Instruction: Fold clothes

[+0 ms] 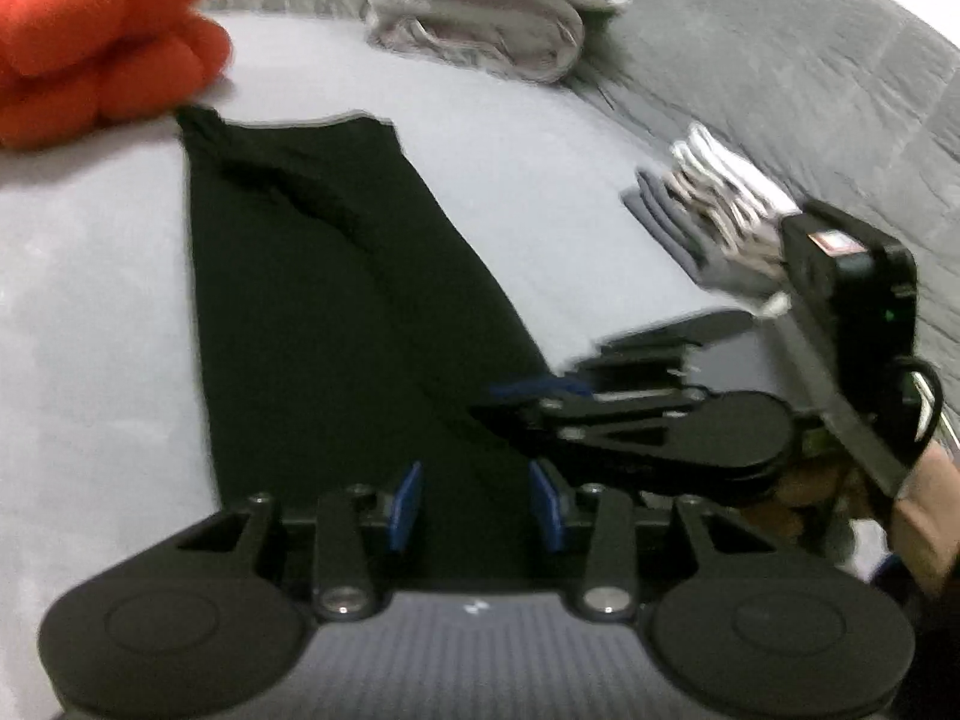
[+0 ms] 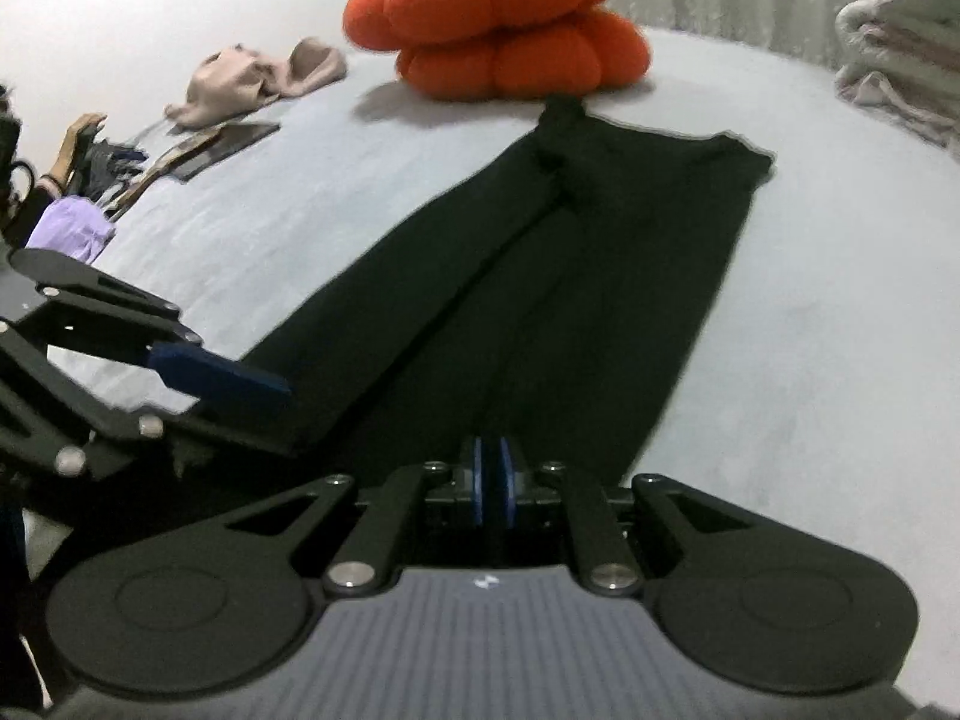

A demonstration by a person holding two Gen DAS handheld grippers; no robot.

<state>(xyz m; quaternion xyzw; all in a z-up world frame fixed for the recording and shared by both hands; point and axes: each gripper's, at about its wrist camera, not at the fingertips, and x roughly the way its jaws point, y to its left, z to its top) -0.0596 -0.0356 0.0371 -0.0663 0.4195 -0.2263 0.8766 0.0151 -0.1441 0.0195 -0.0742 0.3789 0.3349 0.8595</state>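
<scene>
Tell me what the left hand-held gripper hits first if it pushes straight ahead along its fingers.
The left hand-held gripper would likely run along the black garment first; its open jaws already straddle the near end. Beyond lies the orange cushion, though depth is unclear.

Black trousers (image 2: 540, 276), orange pumpkin cushion (image 2: 504, 18), pale grey bedsheet (image 2: 810, 300).

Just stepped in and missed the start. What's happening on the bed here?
A person is folding a black garment laid out lengthwise on the bed, using a hand-held gripper in each hand. The right hand-held gripper has its fingers closed together at the garment's near end, apparently pinching it. The left hand-held gripper is open over the same end. An orange cushion sits at the far end, and folded clothes lie to the side.
</scene>
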